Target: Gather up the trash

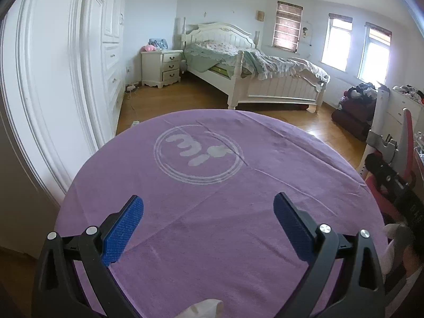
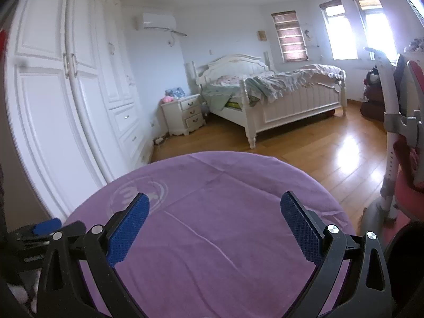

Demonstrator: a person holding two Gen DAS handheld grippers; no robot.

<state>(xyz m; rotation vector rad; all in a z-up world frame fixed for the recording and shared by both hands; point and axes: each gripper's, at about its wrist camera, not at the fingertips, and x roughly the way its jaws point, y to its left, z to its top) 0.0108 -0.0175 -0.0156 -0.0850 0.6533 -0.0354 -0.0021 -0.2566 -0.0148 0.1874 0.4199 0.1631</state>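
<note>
Left gripper (image 1: 208,208) and right gripper (image 2: 215,206) above purple-clothed surface (image 1: 212,185), jaws spread, empty. White crumpled scrap (image 1: 204,308) at near edge.

Cloth (image 1: 212,198) on table; bed (image 1: 251,69) behind, wardrobe (image 1: 66,66) left.

Bright daylight via windows (image 2: 341,31), floor (image 2: 347,145) glare, fisheye-warped edges.

Left gripper (image 1: 208,216): both blue-padded fingers (image 1: 124,229) spread wide, nothing between them, pointing forward and slightly downward. Right gripper (image 2: 215,216): fingers (image 2: 300,229) likewise spread wide and empty, level with its partner, which appears just beyond its left finger.
</note>
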